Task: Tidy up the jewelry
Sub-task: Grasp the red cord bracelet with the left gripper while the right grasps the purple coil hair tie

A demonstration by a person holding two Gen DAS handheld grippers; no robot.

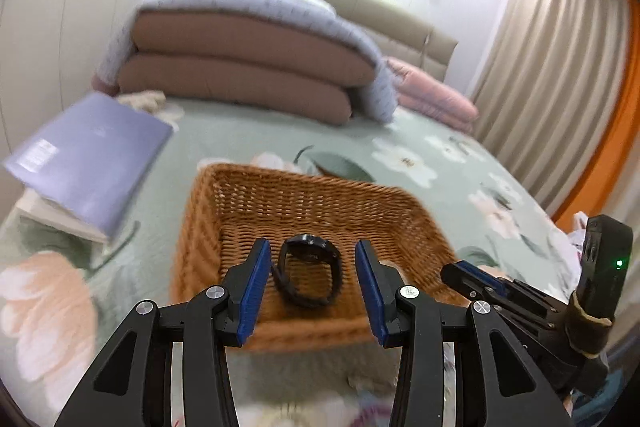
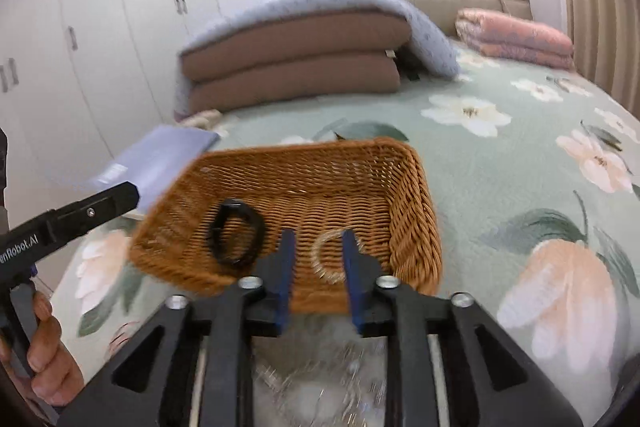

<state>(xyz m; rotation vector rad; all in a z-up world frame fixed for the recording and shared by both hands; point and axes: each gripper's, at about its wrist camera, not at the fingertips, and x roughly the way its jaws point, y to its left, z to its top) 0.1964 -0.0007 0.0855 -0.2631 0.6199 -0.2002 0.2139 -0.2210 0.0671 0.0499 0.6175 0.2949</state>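
A brown wicker basket (image 1: 240, 211) (image 2: 416, 211) sits on the flowered bedspread. A black watch (image 1: 310, 273) (image 2: 236, 237) lies inside it. My left gripper (image 1: 312, 291) is open and empty, its blue pads on either side of the watch, above the basket's near rim. A pale beaded bracelet (image 2: 326, 259) lies in the basket's near right part. My right gripper (image 2: 318, 267) is open around the bracelet without squeezing it. The right gripper also shows at the right of the left wrist view (image 1: 480, 279). More silvery jewelry (image 2: 320, 383) lies blurred on the bed below my right gripper.
A lilac book (image 1: 88, 159) lies on a white box left of the basket. Folded brown and blue quilts (image 1: 248, 67) are stacked behind it, with pink bedding (image 2: 516, 35) at the headboard. White wardrobes stand at the left, curtains at the right.
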